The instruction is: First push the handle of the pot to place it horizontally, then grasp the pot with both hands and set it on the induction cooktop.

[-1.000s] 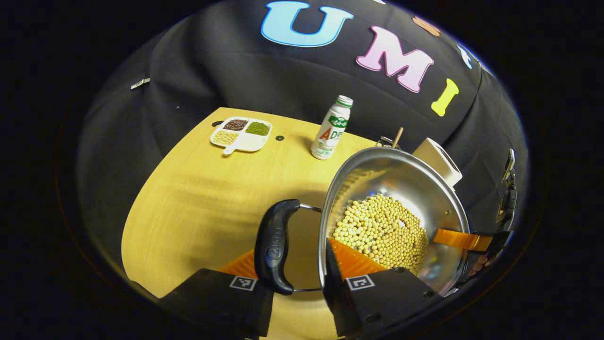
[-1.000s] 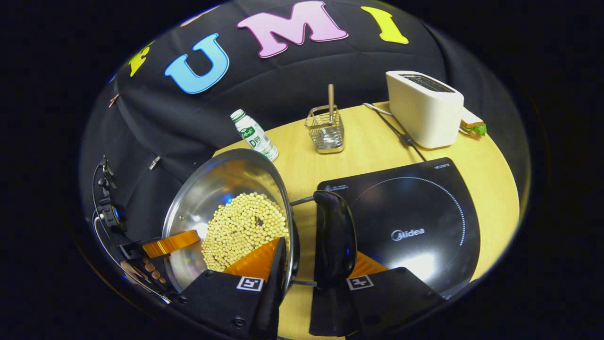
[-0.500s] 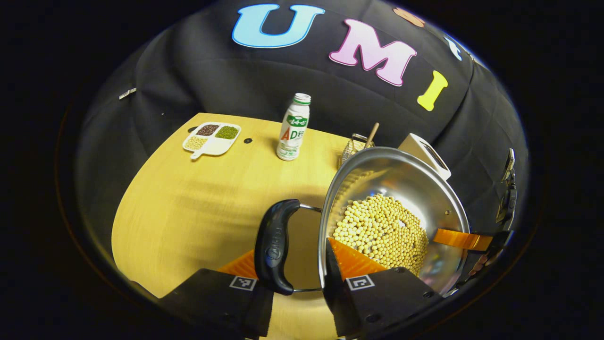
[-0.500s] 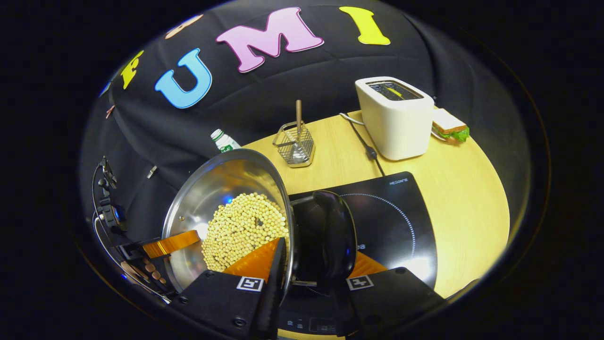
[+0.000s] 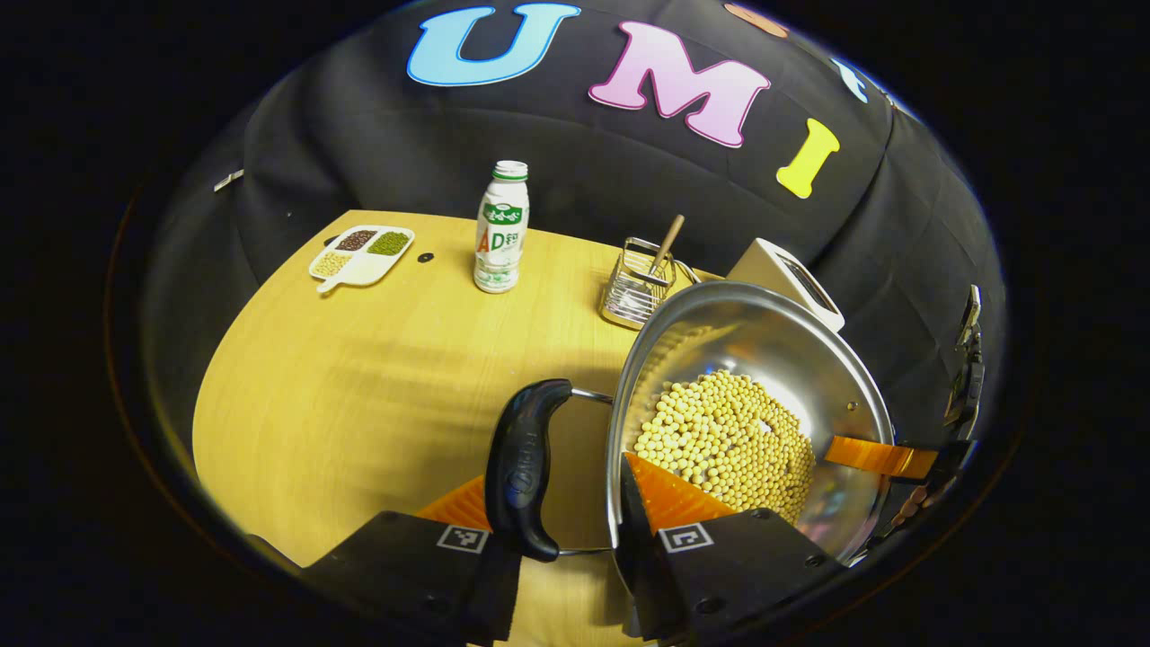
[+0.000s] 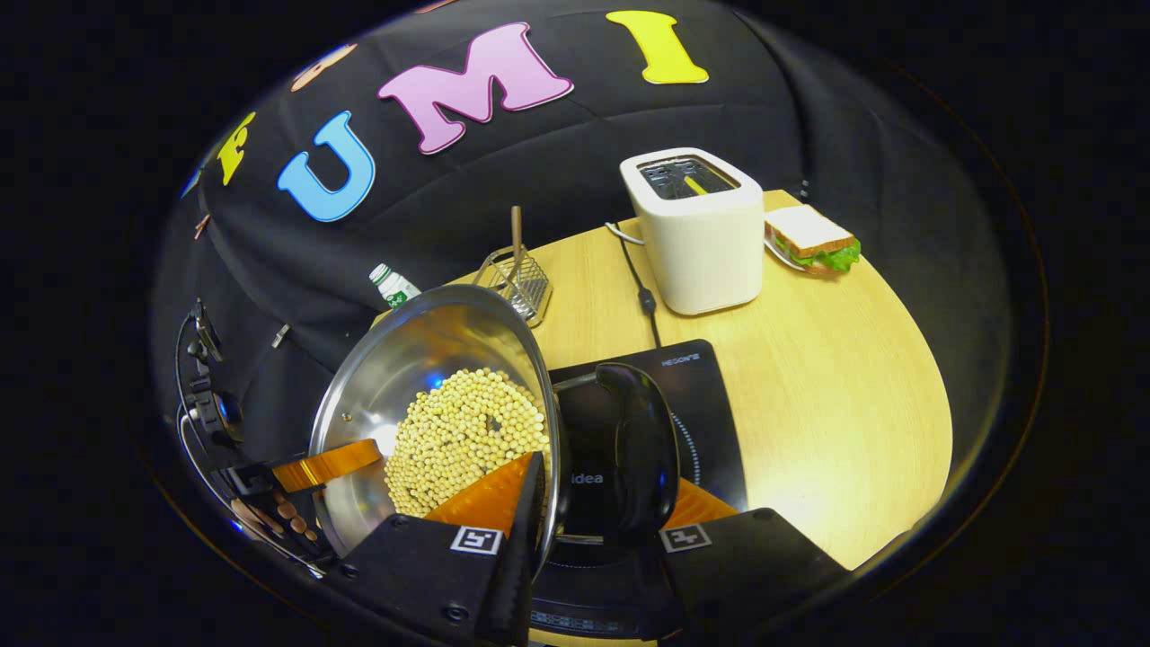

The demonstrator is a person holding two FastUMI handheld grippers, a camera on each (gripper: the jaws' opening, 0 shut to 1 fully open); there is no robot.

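On our wooden table (image 5: 359,395), left to right, stand a sectioned dish (image 5: 361,256), bottle (image 5: 499,229), wire caddy (image 5: 636,289) and toaster (image 6: 699,229). Our left gripper (image 5: 575,503) and right gripper (image 6: 593,503) each clamp the pot (image 6: 431,395) at its rim and handle, above the induction cooktop (image 6: 701,404).

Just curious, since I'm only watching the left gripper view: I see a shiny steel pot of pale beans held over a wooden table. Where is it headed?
Observer: In the right gripper view, a flat black induction cooktop lies on the table, under the pot's other black handle.
Visitor: Is anything holding that side?
Observer: Yes. The right gripper has one finger inside the round steel pot and one outside that handle.
Visitor: Anything else over there?
Observer: A sandwich with green lettuce sits beside the white toaster.
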